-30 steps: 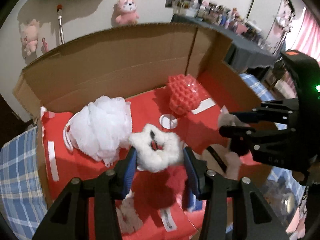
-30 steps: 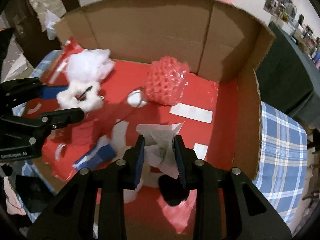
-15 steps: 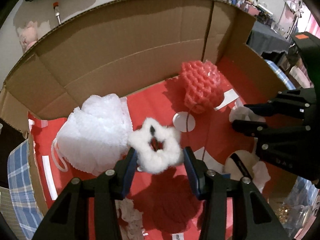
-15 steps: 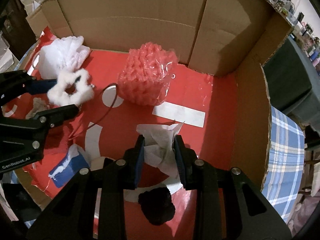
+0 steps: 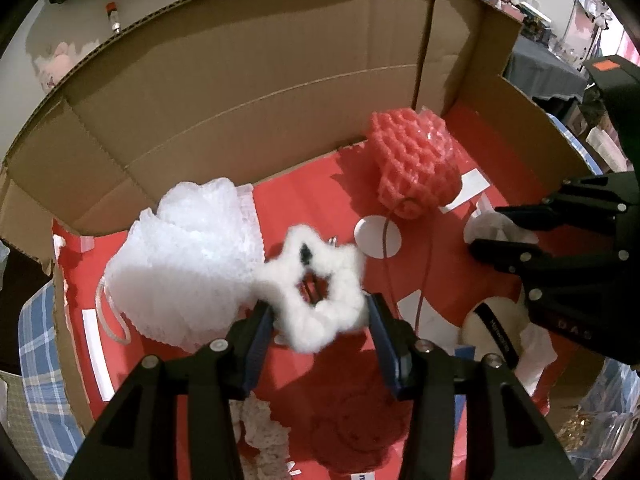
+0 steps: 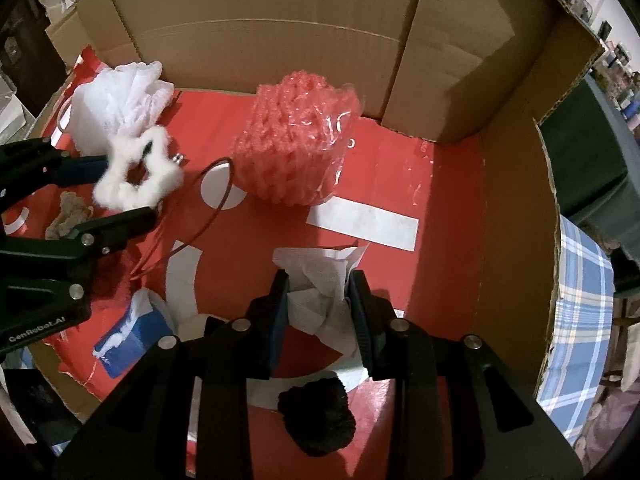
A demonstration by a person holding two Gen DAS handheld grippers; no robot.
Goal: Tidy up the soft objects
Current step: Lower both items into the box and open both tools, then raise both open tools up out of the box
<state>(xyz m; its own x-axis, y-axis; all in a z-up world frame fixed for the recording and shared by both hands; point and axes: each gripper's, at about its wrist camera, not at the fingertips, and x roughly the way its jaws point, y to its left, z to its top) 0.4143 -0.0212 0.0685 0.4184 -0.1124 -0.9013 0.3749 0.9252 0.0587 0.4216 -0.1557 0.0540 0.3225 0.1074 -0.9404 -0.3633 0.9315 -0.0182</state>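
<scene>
Fluffy white scrunchie point(image 5: 320, 300) gripped in left jaws; crumpled white tissue point(image 6: 320, 280) clamped in right jaws.

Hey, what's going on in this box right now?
A person is sorting soft items over a cardboard box with two handheld grippers. The left gripper is shut on a fluffy white scrunchie, beside a white mesh loofah. The right gripper is shut on crumpled white tissue. A pink foam net sits on the box's red floor, near the back wall.
</scene>
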